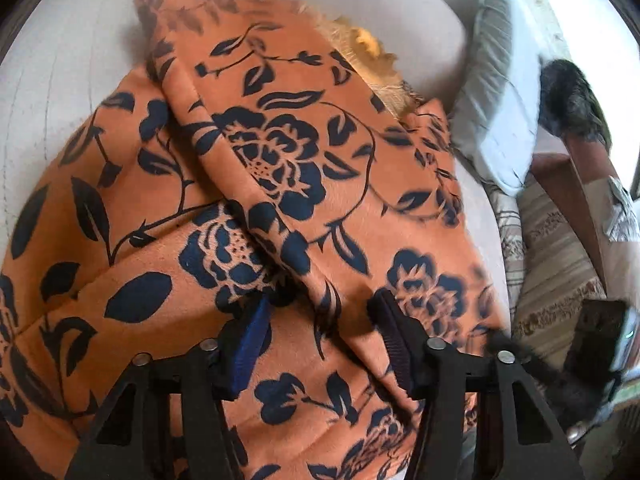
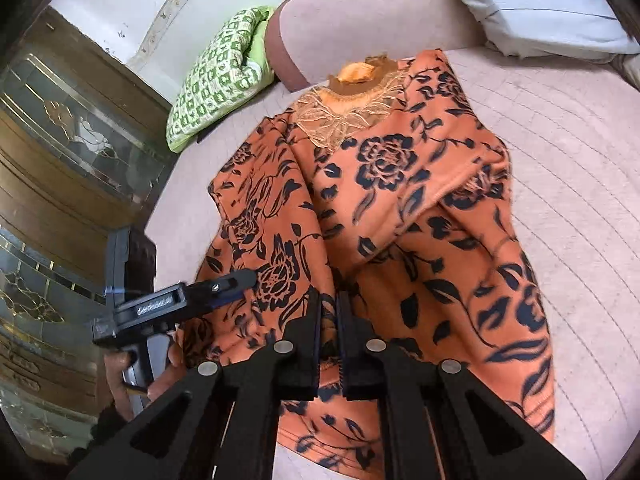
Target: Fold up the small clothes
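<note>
An orange garment with dark blue flower print (image 2: 400, 208) lies on a pale bed, its lace collar (image 2: 344, 112) at the far end. My right gripper (image 2: 329, 312) is shut on a fold of the garment near its lower hem. My left gripper (image 1: 320, 312) is open, its fingers straddling a raised fold of the same garment (image 1: 280, 160). The left gripper also shows in the right wrist view (image 2: 224, 284), at the garment's left edge. The far sleeve is folded over the body.
The pale quilted bed cover (image 2: 580, 200) spreads to the right. A green checked blanket (image 2: 216, 80) and a white pillow (image 2: 540, 4) lie at the head. A wooden glass-panelled cabinet (image 2: 60, 160) stands left of the bed. A dark furry thing (image 1: 572, 100) sits at the right.
</note>
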### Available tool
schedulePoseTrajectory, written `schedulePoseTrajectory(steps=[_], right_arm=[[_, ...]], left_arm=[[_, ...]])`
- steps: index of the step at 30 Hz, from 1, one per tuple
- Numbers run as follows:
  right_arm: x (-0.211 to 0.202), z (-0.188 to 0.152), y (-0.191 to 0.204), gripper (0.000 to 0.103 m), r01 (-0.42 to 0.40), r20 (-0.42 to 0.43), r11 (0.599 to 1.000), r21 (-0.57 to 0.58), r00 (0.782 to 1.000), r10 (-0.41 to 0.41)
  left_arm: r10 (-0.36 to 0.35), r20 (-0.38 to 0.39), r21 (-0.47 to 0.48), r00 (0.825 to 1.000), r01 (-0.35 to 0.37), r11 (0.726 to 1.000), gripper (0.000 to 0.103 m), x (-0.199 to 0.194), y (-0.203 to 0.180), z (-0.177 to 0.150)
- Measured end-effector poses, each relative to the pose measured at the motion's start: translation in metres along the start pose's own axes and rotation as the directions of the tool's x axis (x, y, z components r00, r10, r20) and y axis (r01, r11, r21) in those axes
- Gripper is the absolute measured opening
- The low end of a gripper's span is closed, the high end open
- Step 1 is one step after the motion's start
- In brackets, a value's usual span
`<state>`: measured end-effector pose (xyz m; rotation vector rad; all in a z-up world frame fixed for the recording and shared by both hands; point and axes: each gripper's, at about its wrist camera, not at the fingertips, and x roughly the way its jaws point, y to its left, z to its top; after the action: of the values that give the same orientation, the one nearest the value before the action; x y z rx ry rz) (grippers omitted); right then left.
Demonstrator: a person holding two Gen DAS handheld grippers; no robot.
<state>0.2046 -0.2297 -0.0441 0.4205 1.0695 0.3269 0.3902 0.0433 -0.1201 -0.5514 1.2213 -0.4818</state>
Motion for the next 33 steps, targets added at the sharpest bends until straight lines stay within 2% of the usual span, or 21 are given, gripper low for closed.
schedulePoseTrajectory(steps=[1, 3, 6, 9, 10, 12, 13, 14, 16, 18, 19, 21, 23, 25, 26, 27, 28, 29, 30, 31, 33], right_arm=[[0.013, -0.001, -0.007, 0.006, 0.033, -0.034, 0.999, 0.015, 0.999, -0.032], [0.026, -0.002, -0.02, 0.006, 0.042, -0.079, 0.998, 0.052, 0.996, -0.038], [-0.002, 0.003, -0.019, 0.006, -0.02, -0.02, 0.999, 0.04, 1.0, 0.021], [-0.019, 0.005, -0.02, 0.006, 0.095, -0.007, 0.995, -0.015, 0.995, -0.095], [-0.008, 0.0, -0.029, 0.006, 0.157, -0.042, 0.987, -0.017, 0.987, -0.157], [0.023, -0.009, -0.052, 0.006, 0.199, -0.143, 0.98, 0.03, 0.971, -0.192], [0.029, -0.011, -0.06, 0.004, 0.191, -0.171, 0.98, 0.053, 0.969, -0.179], [0.027, -0.009, -0.063, 0.005, 0.153, -0.156, 0.986, 0.07, 0.978, -0.14], [0.008, -0.003, -0.06, 0.013, 0.057, -0.078, 0.995, 0.088, 0.996, -0.05], [-0.005, 0.002, -0.056, 0.04, -0.04, -0.006, 0.994, 0.097, 0.999, 0.041], [-0.008, 0.004, -0.054, 0.066, -0.079, 0.024, 0.992, 0.103, 0.997, 0.077], [-0.003, 0.003, -0.053, 0.069, -0.101, 0.032, 0.988, 0.119, 0.995, 0.098], [0.009, 0.004, -0.053, 0.068, -0.136, 0.019, 0.981, 0.136, 0.991, 0.135], [0.021, 0.004, -0.053, 0.068, -0.092, -0.007, 0.984, 0.15, 0.995, 0.095], [0.029, 0.001, -0.051, 0.064, -0.043, -0.032, 0.989, 0.142, 0.998, 0.048], [0.038, -0.001, -0.051, 0.057, 0.01, -0.062, 0.992, 0.126, 0.998, -0.003], [0.043, -0.003, -0.054, 0.021, 0.017, -0.08, 0.99, 0.138, 0.997, -0.006], [0.044, -0.003, -0.053, 0.007, -0.004, -0.091, 0.989, 0.151, 0.996, 0.017], [0.035, -0.002, -0.049, 0.007, 0.0, -0.069, 0.992, 0.124, 0.998, 0.008], [0.025, -0.001, -0.046, 0.006, 0.018, -0.053, 0.995, 0.103, 0.999, -0.012], [0.001, 0.001, -0.041, 0.006, 0.017, -0.027, 0.996, 0.083, 1.0, -0.015]], left_arm=[[-0.015, 0.007, -0.013, 1.0, 0.015, 1.0, 0.052, -0.002, 0.0, 0.003], [-0.024, 0.029, -0.022, 0.999, 0.025, 0.999, 0.052, -0.009, 0.002, 0.008], [-0.009, 0.077, -0.038, 0.997, 0.012, 0.999, 0.052, -0.013, 0.01, 0.011], [-0.014, 0.075, -0.075, 0.997, 0.02, 0.997, 0.052, -0.018, 0.017, 0.006], [-0.025, 0.077, -0.082, 0.997, 0.032, 0.996, 0.052, -0.02, 0.016, 0.007], [-0.026, 0.111, -0.083, 0.993, 0.036, 0.996, 0.052, -0.037, 0.022, 0.01], [-0.011, 0.121, -0.092, 0.993, 0.022, 0.995, 0.052, -0.043, 0.021, 0.016], [-0.008, 0.124, -0.092, 0.992, 0.02, 0.996, 0.052, -0.05, 0.024, 0.017], [0.007, 0.152, -0.086, 0.988, 0.006, 0.996, 0.054, -0.063, 0.022, 0.026], [0.029, 0.162, -0.083, 0.986, -0.015, 0.996, 0.054, -0.07, 0.021, 0.026], [0.029, 0.159, -0.075, 0.987, -0.017, 0.997, 0.054, -0.07, 0.019, 0.023], [0.033, 0.139, -0.051, 0.99, -0.026, 0.998, 0.054, -0.057, 0.013, 0.009], [0.039, 0.118, -0.055, 0.992, -0.032, 0.998, 0.052, -0.048, 0.016, -0.002], [0.02, 0.074, -0.084, 0.997, -0.014, 0.996, 0.05, -0.031, 0.02, -0.008], [0.023, 0.065, -0.085, 0.998, -0.017, 0.996, 0.048, -0.025, 0.019, -0.009], [0.049, 0.075, -0.071, 0.996, -0.043, 0.997, 0.04, -0.023, 0.016, -0.009], [0.063, 0.08, -0.064, 0.995, -0.058, 0.996, 0.031, -0.021, 0.014, -0.009], [0.059, 0.083, -0.064, 0.995, -0.053, 0.997, 0.026, -0.02, 0.012, -0.009], [0.036, 0.08, -0.066, 0.996, -0.031, 0.997, 0.019, -0.021, 0.012, -0.009], [0.015, 0.071, -0.066, 0.997, -0.01, 0.998, 0.019, -0.022, 0.011, -0.009], [0.019, 0.07, -0.061, 0.997, -0.015, 0.998, 0.019, -0.022, 0.009, -0.009]])
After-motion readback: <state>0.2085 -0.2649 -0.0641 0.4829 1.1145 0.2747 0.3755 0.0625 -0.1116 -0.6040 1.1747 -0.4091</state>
